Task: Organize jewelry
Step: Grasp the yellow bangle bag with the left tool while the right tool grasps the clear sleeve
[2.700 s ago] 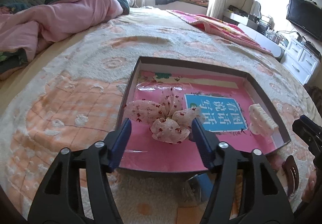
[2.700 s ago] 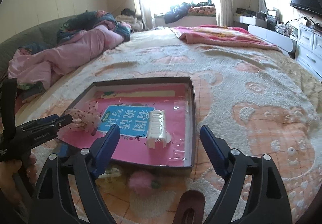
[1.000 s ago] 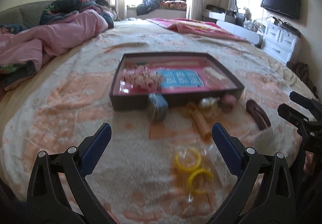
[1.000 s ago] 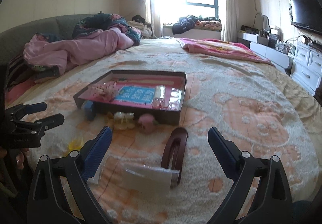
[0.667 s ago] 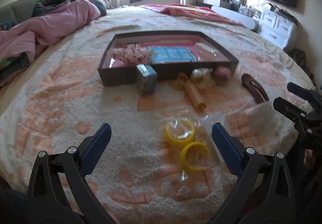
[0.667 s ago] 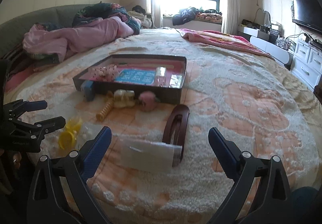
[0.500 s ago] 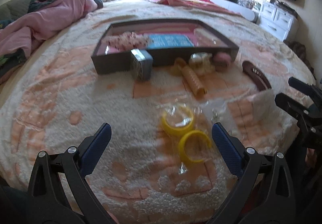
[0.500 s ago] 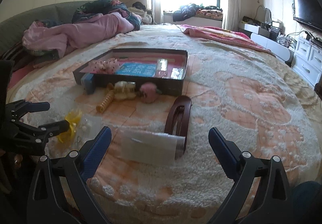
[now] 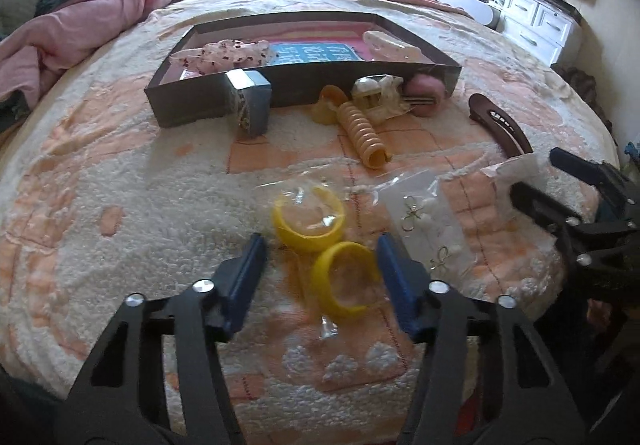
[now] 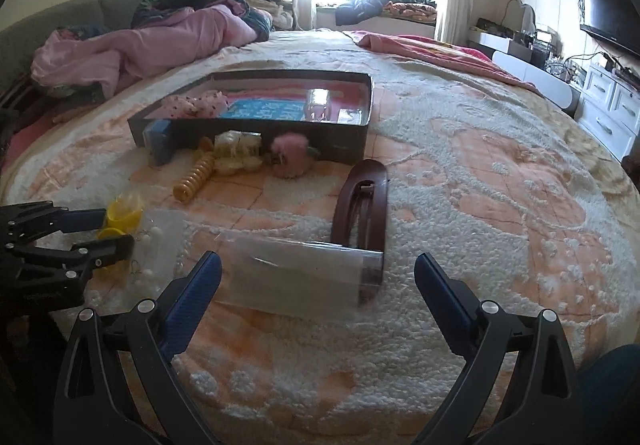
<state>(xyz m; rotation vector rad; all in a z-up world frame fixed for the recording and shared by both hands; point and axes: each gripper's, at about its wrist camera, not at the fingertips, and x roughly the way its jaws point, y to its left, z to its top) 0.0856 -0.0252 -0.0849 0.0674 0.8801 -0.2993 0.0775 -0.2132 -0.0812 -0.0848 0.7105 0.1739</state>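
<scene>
The yellow bangles [image 9: 326, 241], wrapped in clear plastic, lie on the bed [image 9: 120, 197] in front of the dark tray [image 9: 304, 85]. My left gripper [image 9: 320, 269] is closing around the nearer bangle, which sits between its blue fingers [image 9: 248, 277]; I see no pad pressing on it. Just beside lies a clear packet of earrings [image 9: 428, 225]. My right gripper [image 10: 316, 285] stands wide open over a clear plastic sleeve [image 10: 300, 269] that covers one end of the brown hair clip [image 10: 362, 201]. A coiled hair tie [image 9: 362, 129] lies nearer the tray
</scene>
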